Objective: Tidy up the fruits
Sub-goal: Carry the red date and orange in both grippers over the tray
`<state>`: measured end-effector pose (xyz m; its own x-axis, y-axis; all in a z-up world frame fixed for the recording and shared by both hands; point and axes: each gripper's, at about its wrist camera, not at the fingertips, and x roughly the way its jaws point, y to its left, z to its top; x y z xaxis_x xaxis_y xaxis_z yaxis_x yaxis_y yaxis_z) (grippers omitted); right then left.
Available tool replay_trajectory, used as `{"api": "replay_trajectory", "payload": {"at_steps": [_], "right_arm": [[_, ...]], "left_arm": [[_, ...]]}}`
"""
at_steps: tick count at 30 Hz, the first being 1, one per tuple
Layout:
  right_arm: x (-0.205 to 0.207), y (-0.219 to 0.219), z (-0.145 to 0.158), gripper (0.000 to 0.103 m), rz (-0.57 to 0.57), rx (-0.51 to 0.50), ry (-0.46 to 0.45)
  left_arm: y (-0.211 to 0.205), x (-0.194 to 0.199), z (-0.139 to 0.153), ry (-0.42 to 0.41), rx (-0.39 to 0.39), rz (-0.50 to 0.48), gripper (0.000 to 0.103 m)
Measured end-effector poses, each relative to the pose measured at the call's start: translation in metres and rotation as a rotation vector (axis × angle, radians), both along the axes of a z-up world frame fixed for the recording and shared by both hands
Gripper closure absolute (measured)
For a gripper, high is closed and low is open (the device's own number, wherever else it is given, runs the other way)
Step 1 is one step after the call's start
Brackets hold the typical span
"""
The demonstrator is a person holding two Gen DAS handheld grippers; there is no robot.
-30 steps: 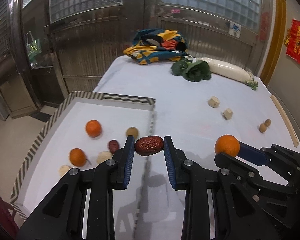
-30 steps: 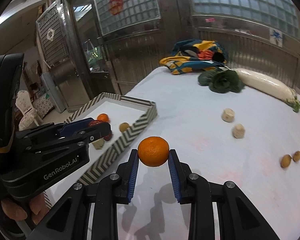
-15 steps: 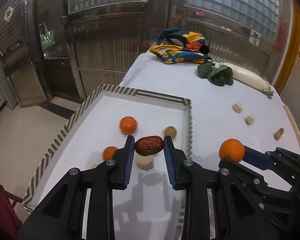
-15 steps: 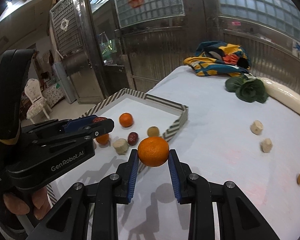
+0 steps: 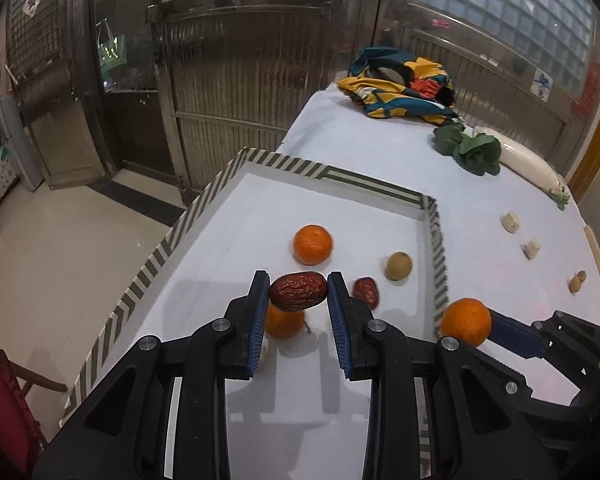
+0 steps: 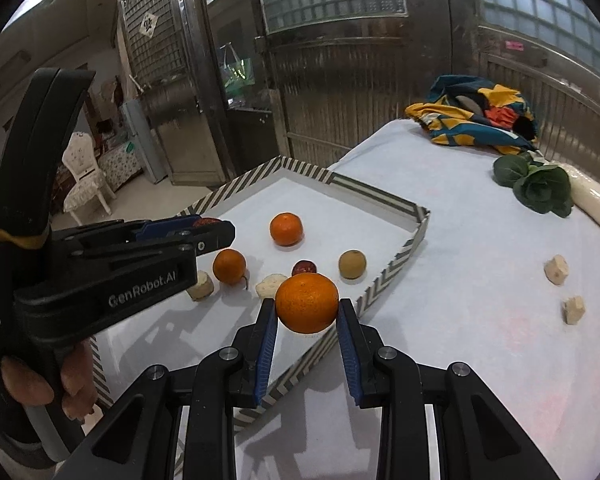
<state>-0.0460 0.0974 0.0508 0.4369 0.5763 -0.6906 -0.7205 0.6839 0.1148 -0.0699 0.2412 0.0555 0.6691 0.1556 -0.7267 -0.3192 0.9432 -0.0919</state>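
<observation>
My left gripper (image 5: 298,292) is shut on a wrinkled red date (image 5: 298,291) and holds it above the striped tray (image 5: 364,180). My right gripper (image 6: 307,308) is shut on an orange (image 6: 307,308) above the tray's (image 6: 396,264) right rim; that orange also shows in the left wrist view (image 5: 465,322). In the tray lie two oranges (image 6: 286,229) (image 6: 229,266), another red date (image 6: 304,267), a brown round fruit (image 6: 352,264) and two pale chunks (image 6: 270,285).
On the white table to the right lie two pale chunks (image 6: 557,270), small brown fruits (image 5: 577,282), a green leafy vegetable (image 6: 540,188), a white radish (image 5: 528,164) and a colourful cloth (image 6: 480,120). The floor and a chair (image 6: 86,176) lie to the left.
Both grippers have moved left with their fruit. The left one now hangs over the tray's middle, the right one over its right rim. Both grips are unchanged.
</observation>
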Motion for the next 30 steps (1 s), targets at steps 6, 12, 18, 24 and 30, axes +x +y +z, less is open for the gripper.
{"api": "replay_trajectory", "payload": {"at_steps": [6,12,18,24,30], "right_arm": [[0.008,0.019,-0.008,0.074,0.033,-0.044,0.002],[0.024,0.037,-0.015,0.074,0.035,-0.126,-0.022],[0.035,0.048,-0.026,0.074,0.048,-0.191,-0.027],[0.042,0.052,-0.033,0.074,0.065,-0.188,-0.007],[0.043,0.056,-0.038,0.074,0.084,-0.19,-0.002]], "left_arm": [[0.006,0.008,-0.007,0.025,-0.018,-0.005,0.075],[0.007,0.022,-0.012,0.044,-0.017,-0.008,0.075],[0.006,0.034,-0.016,0.064,-0.021,-0.017,0.074],[0.004,0.043,-0.022,0.086,-0.002,-0.013,0.075],[0.005,0.048,-0.029,0.119,-0.014,-0.012,0.075]]}}
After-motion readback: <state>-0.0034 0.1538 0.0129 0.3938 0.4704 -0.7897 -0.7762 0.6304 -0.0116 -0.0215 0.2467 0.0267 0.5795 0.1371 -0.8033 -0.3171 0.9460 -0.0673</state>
